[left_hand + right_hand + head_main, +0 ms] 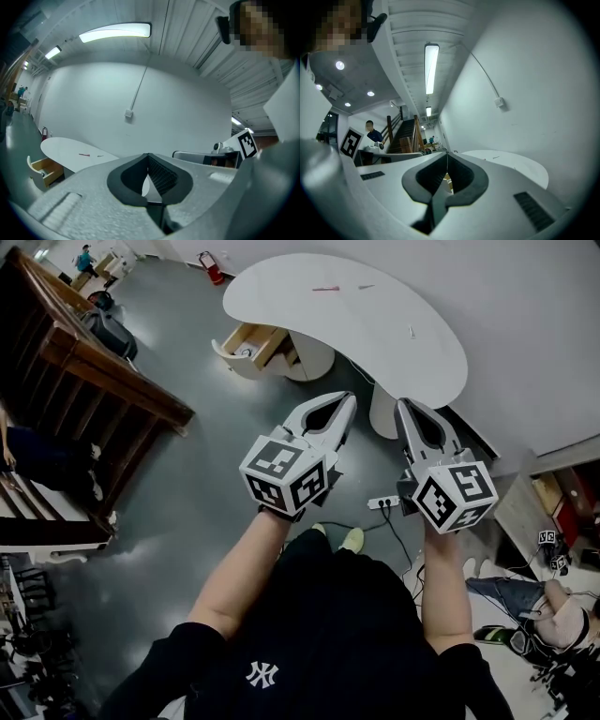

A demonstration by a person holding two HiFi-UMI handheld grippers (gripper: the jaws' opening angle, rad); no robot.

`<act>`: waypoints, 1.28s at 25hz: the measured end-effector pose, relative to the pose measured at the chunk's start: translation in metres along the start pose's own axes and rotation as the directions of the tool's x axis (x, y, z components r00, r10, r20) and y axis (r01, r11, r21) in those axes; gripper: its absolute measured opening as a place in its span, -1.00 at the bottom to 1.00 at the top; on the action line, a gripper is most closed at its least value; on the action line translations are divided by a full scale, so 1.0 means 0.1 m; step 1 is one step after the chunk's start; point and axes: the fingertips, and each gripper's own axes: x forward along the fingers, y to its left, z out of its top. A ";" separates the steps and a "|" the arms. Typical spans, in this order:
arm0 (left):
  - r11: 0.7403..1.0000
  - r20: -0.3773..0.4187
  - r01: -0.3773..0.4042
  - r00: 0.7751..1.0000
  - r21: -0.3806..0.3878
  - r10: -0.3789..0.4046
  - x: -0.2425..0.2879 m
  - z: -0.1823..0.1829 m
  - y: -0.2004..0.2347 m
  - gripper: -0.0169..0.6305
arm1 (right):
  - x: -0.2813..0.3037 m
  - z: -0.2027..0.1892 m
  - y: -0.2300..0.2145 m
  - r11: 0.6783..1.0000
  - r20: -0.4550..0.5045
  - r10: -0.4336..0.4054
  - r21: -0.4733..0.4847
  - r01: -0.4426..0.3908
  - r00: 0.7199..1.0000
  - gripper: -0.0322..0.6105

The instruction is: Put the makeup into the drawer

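Left gripper (345,401): held out in front of the body. Its jaws are closed tip to tip with nothing between them, as its own view shows (148,155).
Right gripper (406,405): just beside the left one and level with it. It is also clenched and empty, and its tips meet in its own view (447,153).
Shoes (352,539): on the grey floor (206,474), below the two grippers.
Power strip (382,502): white, lying on the floor under the right gripper, with a dark cable leading off it.
Table (394,343): white and curved like a bean, well ahead of both grippers.
Drawer (248,341): wooden, pulled open under the table's left end, with its inside facing up.
Makeup (323,288): a thin red stick lying on the table top toward the far edge, well apart from the drawer. It is too small to say more.
Staircase (84,362): dark wood, off to the left.
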 end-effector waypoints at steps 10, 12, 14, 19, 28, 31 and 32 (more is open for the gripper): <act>1.000 -0.032 -0.023 0.999 0.009 0.024 0.13 -0.08 0.03 -0.91 | 0.18 -0.06 -0.12 0.999 -0.015 0.028 0.028 -0.028 0.999 -0.85; 1.000 -0.036 -0.021 0.999 0.007 0.021 0.17 -0.10 0.08 -0.92 | 0.26 -0.08 -0.13 0.999 -0.025 0.030 0.026 -0.030 0.999 -0.85; 1.000 -0.037 -0.017 0.999 0.003 0.017 0.21 -0.10 0.15 -0.91 | 0.35 -0.08 -0.14 0.999 -0.032 0.029 0.020 -0.028 0.999 -0.85; 1.000 -0.028 0.010 1.000 0.001 -0.010 0.39 -0.05 0.38 -0.91 | 0.63 -0.03 -0.22 1.000 -0.038 0.007 -0.006 -0.007 0.999 -0.85; 0.997 -0.052 0.069 0.996 0.023 -0.067 0.83 0.05 1.18 -0.91 | 1.55 -0.08 -0.41 0.998 -0.069 -0.057 -0.014 0.056 0.996 -0.85; 0.995 -0.063 0.096 0.994 0.019 -0.095 1.00 0.11 1.51 -0.92 | 1.90 -0.10 -0.46 0.996 -0.082 -0.084 -0.014 0.083 0.993 -0.85; 0.994 -0.066 0.107 0.992 0.020 -0.106 1.05 0.13 1.62 -0.91 | 2.02 -0.10 -0.47 0.995 -0.084 -0.096 -0.015 0.095 0.992 -0.85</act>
